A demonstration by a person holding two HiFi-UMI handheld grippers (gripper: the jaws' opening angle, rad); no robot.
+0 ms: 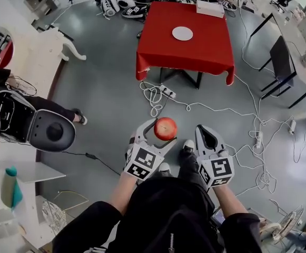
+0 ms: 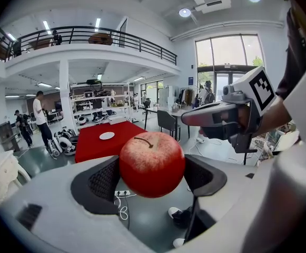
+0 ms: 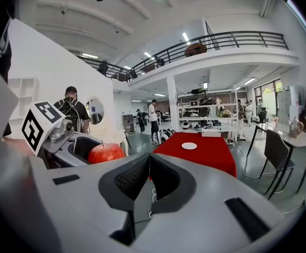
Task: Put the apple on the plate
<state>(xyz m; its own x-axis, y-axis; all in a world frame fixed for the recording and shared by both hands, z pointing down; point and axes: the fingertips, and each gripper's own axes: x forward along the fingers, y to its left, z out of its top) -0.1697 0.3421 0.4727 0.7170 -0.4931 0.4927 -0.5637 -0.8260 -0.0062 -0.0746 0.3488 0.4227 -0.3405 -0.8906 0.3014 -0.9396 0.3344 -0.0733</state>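
The two grey jaws of the left gripper (image 2: 153,179) are pressing their black ribbed pads (image 2: 104,181) against either side of a round red apple with a short brown stem (image 2: 151,163), gripping it well above the floor with the stem pointing up. The jaws of the right gripper (image 3: 148,174) are sitting shut, tips meeting, with nothing between them. In the head view the two grippers are hovering side by side in front of the person's dark jacket (image 1: 168,215), each showing its cube of black-and-white square markers, and the right one is riding just beside the left without touching the apple. Beyond them, grey polished floor (image 1: 105,94) is spreading out, with white cables (image 1: 155,96) and a white power strip (image 1: 168,92) lying across it. Farther ahead, a table draped in a bright red cloth (image 1: 205,49) is standing well apart from the apple, and a small round white plate (image 1: 183,33) is lying bare near the middle of that cloth. A white rectangular box (image 1: 209,8) is resting at the table's far edge, and a black chair (image 1: 280,62) is standing off to the table's right.
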